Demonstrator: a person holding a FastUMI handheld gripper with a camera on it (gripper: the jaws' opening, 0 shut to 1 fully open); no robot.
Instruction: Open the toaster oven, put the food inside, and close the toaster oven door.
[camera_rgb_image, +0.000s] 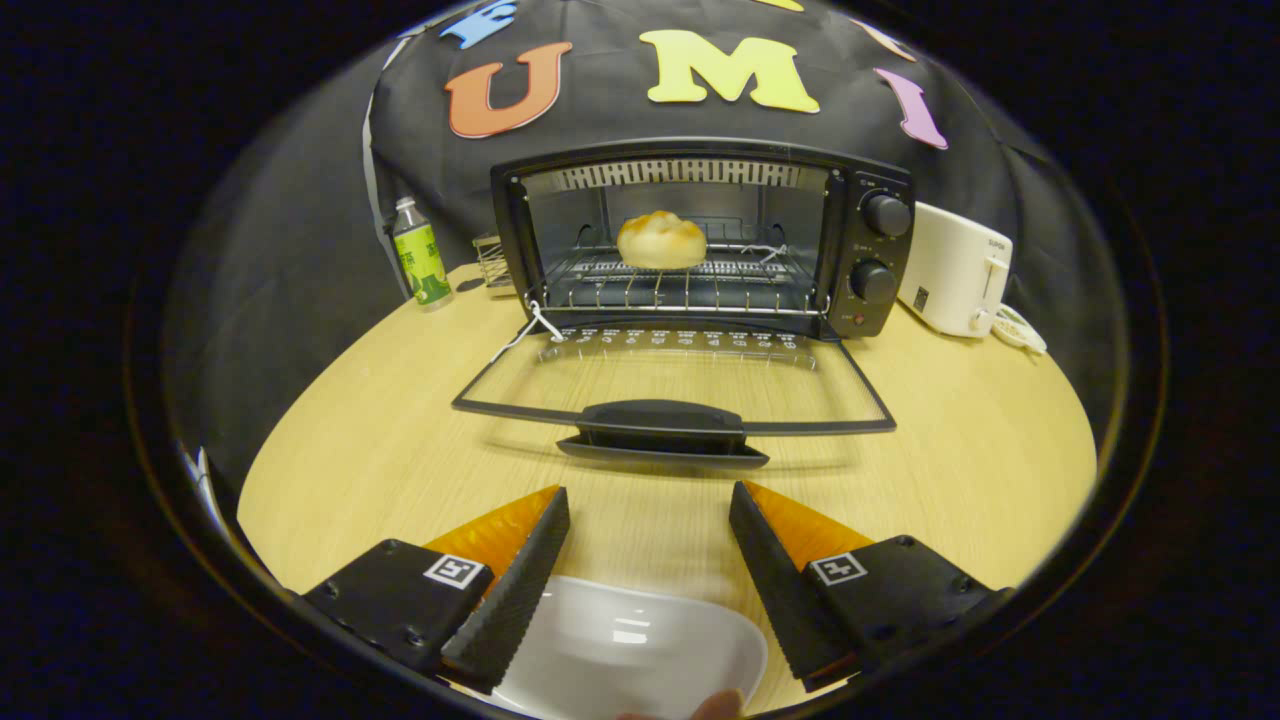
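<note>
Wooden bench holds the toaster oven, its door down flat and the bun on the rack inside. Beyond the door's edge, the claw is spread wide, gripping nothing, over a white dish.

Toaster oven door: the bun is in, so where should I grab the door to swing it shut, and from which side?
Take the door handle, the dark bar along the front edge of the folded-down glass door. It lies level, just above the table and straight ahead of the open gripper. Probably come in from the front, low, one finger under the bar, then lift toward the toaster oven.
</note>
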